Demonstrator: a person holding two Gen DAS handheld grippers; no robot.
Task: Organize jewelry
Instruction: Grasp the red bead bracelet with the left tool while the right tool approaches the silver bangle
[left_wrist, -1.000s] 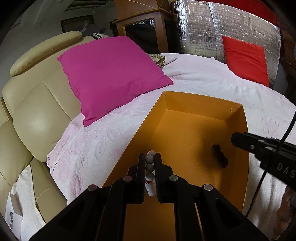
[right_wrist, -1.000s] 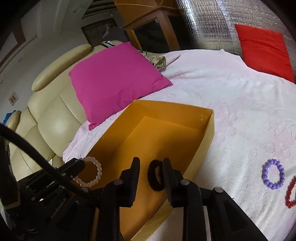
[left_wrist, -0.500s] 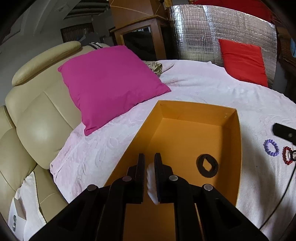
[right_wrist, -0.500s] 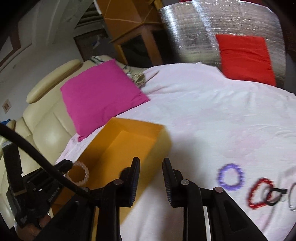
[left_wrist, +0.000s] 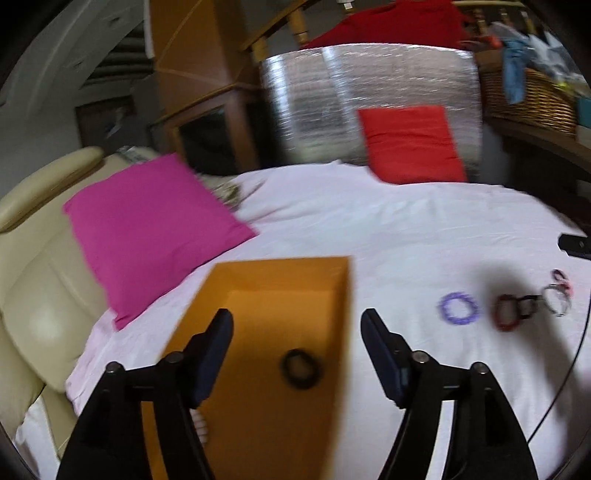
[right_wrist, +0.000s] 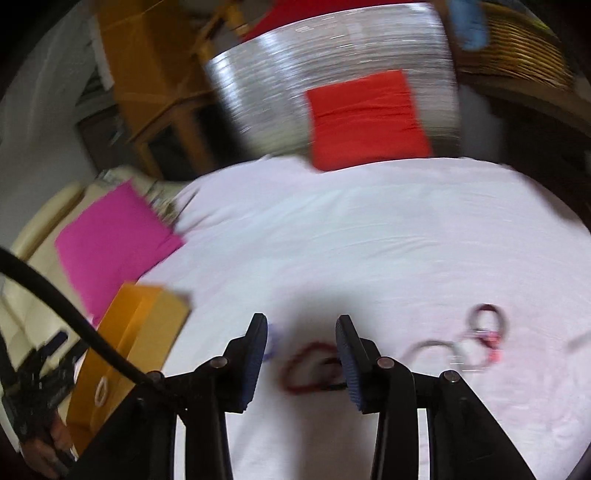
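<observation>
The jewelry is split between two spots on the bed (left_wrist: 388, 229). A black ring (left_wrist: 300, 368) lies on the floor of the orange box (left_wrist: 275, 280), right between the left tongs (left_wrist: 297, 334), and a pale beaded bracelet (right_wrist: 101, 391) shows in the same box near its close end, as seen from the right-hand camera. The left tongs' jaws have just been opening and now stand wide apart above the box with nothing pinched between them. Out on the white cover, to the right of the left tongs, a purple bead bracelet (left_wrist: 459, 308) lies beside a red bracelet (left_wrist: 508, 316), with a small tangle of further pieces (left_wrist: 556, 297) just past that; they are too blurred to tell apart. The right tongs (right_wrist: 301, 345) hover over this group, jaws parted and just now widening, the red bracelet (right_wrist: 308, 367) showing in the gap below them but not gripped. A pink cushion (left_wrist: 147, 229) leans on the cream headboard (left_wrist: 33, 302) to the left of the box, and a red cushion (left_wrist: 410, 144) stands far ahead against a silver panel (left_wrist: 314, 107).
</observation>
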